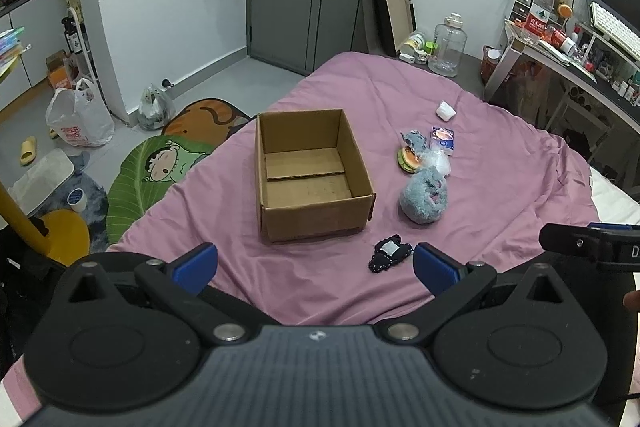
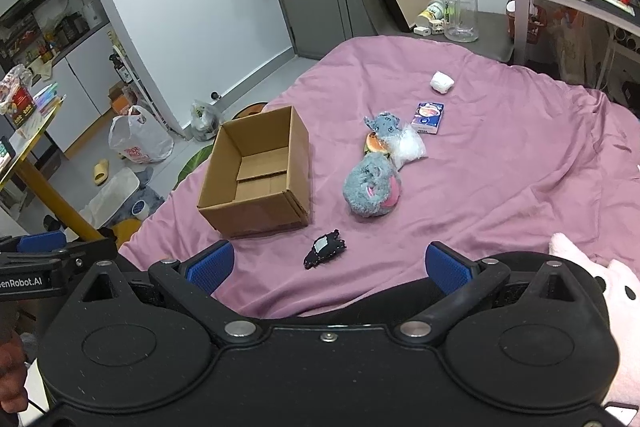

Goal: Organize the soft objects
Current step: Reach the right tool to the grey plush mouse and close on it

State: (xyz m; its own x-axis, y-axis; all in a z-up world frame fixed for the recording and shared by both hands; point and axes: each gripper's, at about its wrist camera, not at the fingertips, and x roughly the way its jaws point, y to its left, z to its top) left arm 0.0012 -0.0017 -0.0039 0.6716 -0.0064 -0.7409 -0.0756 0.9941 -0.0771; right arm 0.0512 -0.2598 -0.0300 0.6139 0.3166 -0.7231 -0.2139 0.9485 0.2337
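An open, empty cardboard box [image 1: 308,171] [image 2: 256,175] sits on the pink bedsheet [image 1: 500,155] [image 2: 500,167]. To its right lie a fluffy grey-blue plush [image 1: 424,197] [image 2: 370,189], a smaller grey plush [image 1: 415,141] [image 2: 383,124], a burger-like toy [image 1: 408,159] [image 2: 375,146], a clear crinkly bag [image 2: 408,147], a blue packet [image 1: 442,139] [image 2: 428,118] and a white wad [image 1: 445,111] [image 2: 441,81]. A small black fabric piece [image 1: 389,253] [image 2: 324,250] lies nearest. My left gripper [image 1: 316,267] and right gripper [image 2: 328,265] both hover open and empty over the bed's near edge.
A pink plush [image 2: 616,279] rests at the bed's near right. Floor clutter lies left: plastic bags [image 1: 80,119], cartoon mats [image 1: 160,167], a yellow table leg [image 2: 52,203]. A desk [image 1: 560,59] with bottles stands at the right, a water jug [image 1: 448,45] behind the bed.
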